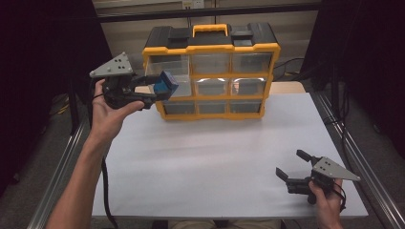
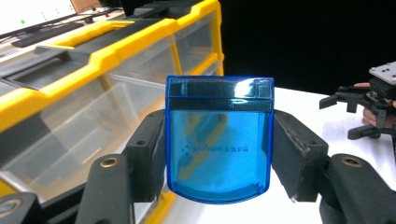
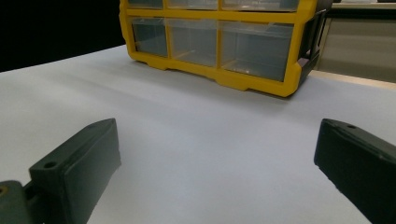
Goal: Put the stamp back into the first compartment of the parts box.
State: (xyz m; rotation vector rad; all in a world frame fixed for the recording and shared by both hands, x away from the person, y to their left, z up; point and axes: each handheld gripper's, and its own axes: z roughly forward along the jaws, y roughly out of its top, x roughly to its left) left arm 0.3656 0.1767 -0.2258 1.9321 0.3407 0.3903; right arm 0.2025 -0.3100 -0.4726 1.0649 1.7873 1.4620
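Left claw (image 2: 219,154) clamped on blue transparent case (image 2: 219,144), beside yellow drawer organizer (image 1: 212,71), right claw (image 1: 293,164) spread wide, empty

We see a white table (image 1: 224,157) with metal rails (image 1: 57,171) along its left and right edges. Black curtains (image 1: 43,47) hang at both sides, a pale wall (image 1: 296,33) stands behind, and grey floor (image 1: 24,200) lies below.
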